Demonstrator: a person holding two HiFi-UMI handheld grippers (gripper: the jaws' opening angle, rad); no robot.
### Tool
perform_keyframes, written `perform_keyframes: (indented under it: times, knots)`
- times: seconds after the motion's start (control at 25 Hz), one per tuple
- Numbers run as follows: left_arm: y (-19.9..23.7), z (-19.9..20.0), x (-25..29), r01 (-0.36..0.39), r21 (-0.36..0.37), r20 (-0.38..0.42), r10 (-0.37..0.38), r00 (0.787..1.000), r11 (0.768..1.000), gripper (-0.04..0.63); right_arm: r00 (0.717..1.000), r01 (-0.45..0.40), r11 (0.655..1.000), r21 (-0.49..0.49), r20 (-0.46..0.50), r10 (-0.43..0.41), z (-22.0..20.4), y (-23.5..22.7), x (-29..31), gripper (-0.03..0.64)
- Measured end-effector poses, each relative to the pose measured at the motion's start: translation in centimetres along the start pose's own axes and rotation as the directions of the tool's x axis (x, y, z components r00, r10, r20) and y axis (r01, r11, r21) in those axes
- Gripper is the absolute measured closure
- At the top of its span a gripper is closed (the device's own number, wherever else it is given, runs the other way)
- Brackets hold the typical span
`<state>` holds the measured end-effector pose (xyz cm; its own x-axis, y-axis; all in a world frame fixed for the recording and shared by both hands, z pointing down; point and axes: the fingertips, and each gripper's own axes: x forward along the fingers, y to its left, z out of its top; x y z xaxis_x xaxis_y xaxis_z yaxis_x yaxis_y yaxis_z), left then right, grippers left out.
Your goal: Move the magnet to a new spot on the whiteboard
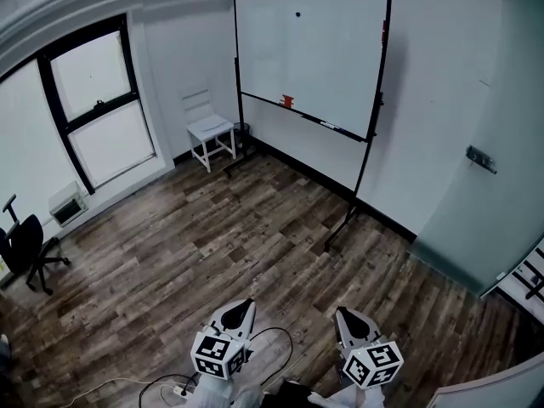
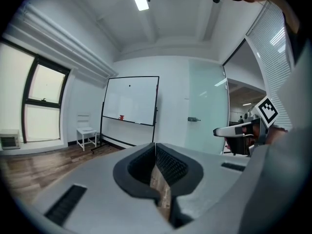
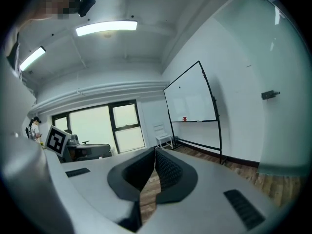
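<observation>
Left gripper (image 1: 246,302) and right gripper (image 1: 342,312), jaws together and empty, should first near the far black-framed white whiteboard's (image 1: 323,66) small black magnet (image 1: 298,14).

whiteboard (image 1: 310,53): 1 | magnet (image 1: 297,14): 1 | white chair (image 1: 210,130): 1 | office chair (image 1: 25,245): 1 | tongs (image 1: 245,304) (image 1: 342,313): 2

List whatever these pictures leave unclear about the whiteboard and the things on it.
- Magnet: only a dark dot in all three views, too small to tell its shape or colour.
- Red thing on the tray of the whiteboard: too small in every view to identify.
- Small items further along the tray: tiny in the head view, so kind and count are unclear.
- Any faint marks on the board: too far away to see.
</observation>
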<state>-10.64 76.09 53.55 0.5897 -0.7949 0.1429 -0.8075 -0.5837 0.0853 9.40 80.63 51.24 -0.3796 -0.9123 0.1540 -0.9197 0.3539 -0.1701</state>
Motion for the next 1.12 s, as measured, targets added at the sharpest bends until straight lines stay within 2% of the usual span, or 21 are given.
perform_keyframes:
  times: [0.24, 0.36, 0.56, 0.84, 1.12]
  knots:
    - [-0.1, -0.6, 1.3, -0.038, -0.029, 0.008, 0.038, 0.999, 0.999, 0.578, 1.0, -0.004, 1.0, 0.023, 0.007, 0.004, -0.5, -1.7, -0.4, 0.589]
    - [-0.6, -0.2, 1.6, -0.052, -0.057, 0.02, 0.053, 0.998, 0.997, 0.455, 1.0, -0.027, 0.999, 0.037, 0.015, 0.026, -0.3, -2.4, -0.9, 0.589]
    - [-0.9, -0.1, 1.8, -0.089, -0.063, 0.033, 0.091, 0.995, 0.994, 0.422, 0.999, -0.039, 0.999, 0.024, 0.022, 0.038, 0.1, -3.5, -0.5, 0.589]
    - [-0.7, -0.1, 2.4, -0.101, -0.065, 0.033, 0.104, 0.994, 0.993, 0.404, 0.999, -0.052, 0.998, 0.021, 0.013, 0.052, 0.1, -4.2, 0.2, 0.589]
    - [-0.1, -0.3, 5.3, -0.093, -0.069, 0.035, 0.095, 0.995, 0.993, 0.403, 0.999, -0.051, 0.998, 0.028, -0.008, 0.052, -0.4, -5.9, 2.4, 0.589]
